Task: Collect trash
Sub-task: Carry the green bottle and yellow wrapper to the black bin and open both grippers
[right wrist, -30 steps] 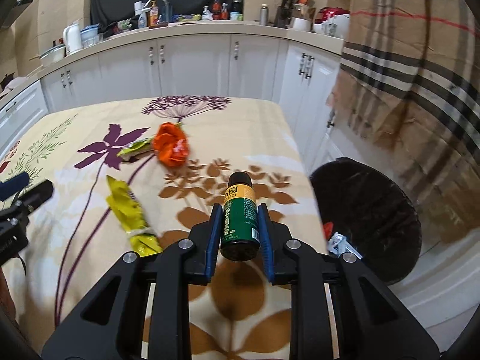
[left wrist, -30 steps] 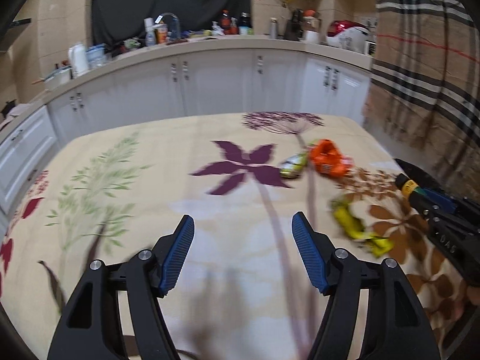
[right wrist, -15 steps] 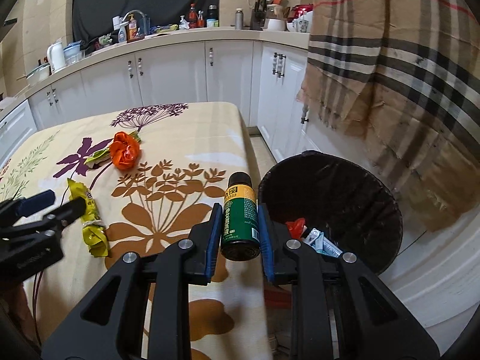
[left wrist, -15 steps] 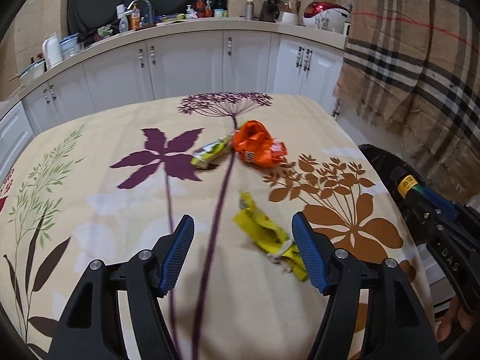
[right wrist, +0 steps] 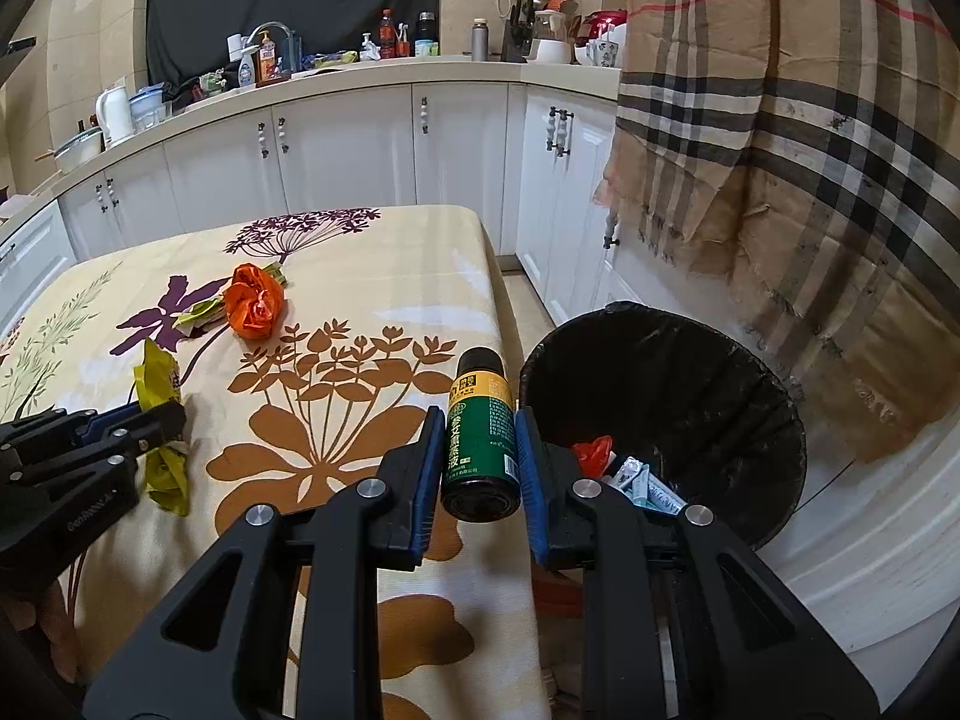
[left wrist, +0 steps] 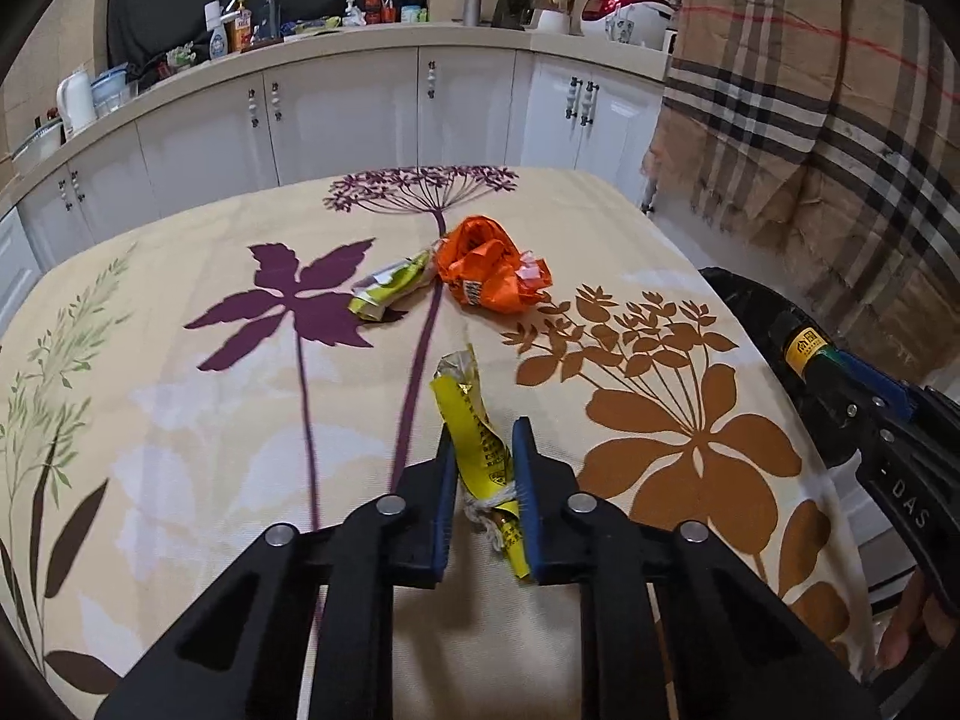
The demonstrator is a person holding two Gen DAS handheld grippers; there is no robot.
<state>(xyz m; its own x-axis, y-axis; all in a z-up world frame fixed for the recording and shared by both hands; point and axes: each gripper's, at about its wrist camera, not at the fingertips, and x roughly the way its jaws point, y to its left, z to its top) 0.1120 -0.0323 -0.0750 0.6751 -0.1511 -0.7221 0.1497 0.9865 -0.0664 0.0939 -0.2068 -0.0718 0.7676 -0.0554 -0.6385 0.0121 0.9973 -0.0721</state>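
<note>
Table [left wrist: 180,432]: I see the flowered cloth filling the middle of both views, with trash on its right half.
Bin [right wrist: 750,372]: black, at the right of my right view, just beyond the table edge; a few scraps already lie in it.
Left claw [left wrist: 483,480]: low centre of its view, closed down onto the yellow wrapper [left wrist: 474,420], pads on either side of it.
Right claw [right wrist: 480,462]: gripping the green bottle [right wrist: 480,438], cap pointing away from me, near the bin's left rim.
Key relation: the bin lies to the right of and just ahead of the bottle, so my right claw is the nearer one for the drop.
Wrapper axis: runs away from the claw, toward the orange bag [left wrist: 489,273].
Small wrapper [left wrist: 390,291]: touching the orange bag's left side.
</note>
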